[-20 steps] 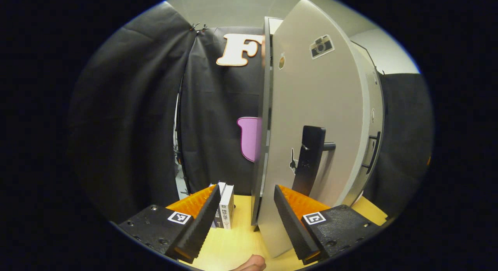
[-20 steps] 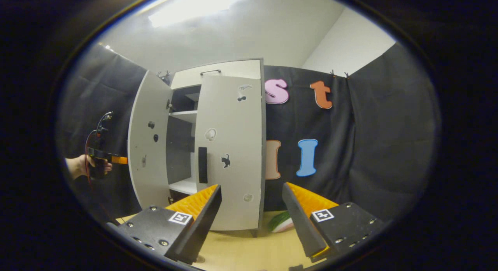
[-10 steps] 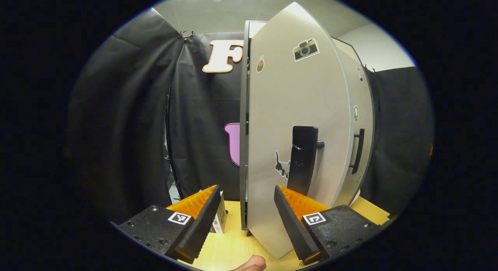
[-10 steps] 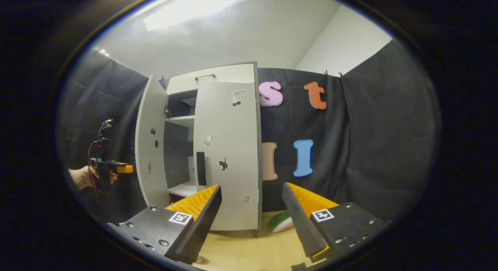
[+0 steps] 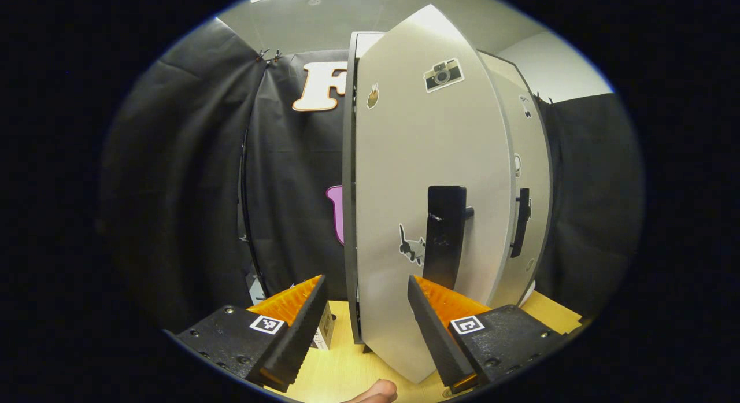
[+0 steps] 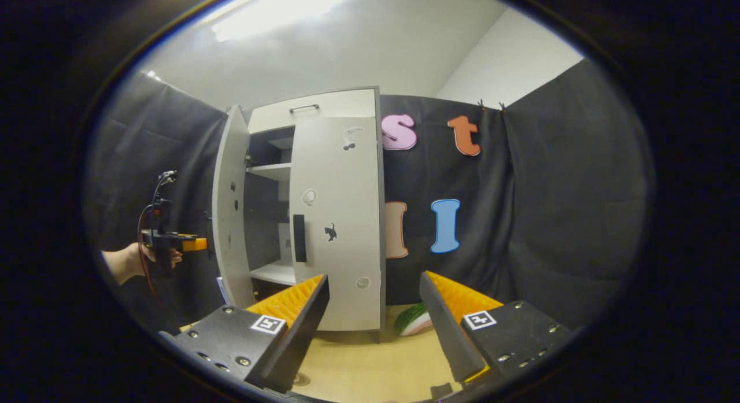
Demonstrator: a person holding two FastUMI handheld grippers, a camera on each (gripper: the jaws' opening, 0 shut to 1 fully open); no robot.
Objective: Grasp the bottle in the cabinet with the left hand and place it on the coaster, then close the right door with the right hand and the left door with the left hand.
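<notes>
In the right gripper view, a hand holds the left tongs against the outside of the cabinet's half-open left door; the right door stands closed. Both the left tongs and the right tongs gape open, empty, over the table.

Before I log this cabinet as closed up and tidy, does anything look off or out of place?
Nothing is spilled or damaged, but the cabinet isn't shut. The left door hangs partly open, showing the shelves, with the left hand-held gripper just outside it. The right door looks closed or nearly so.
</notes>
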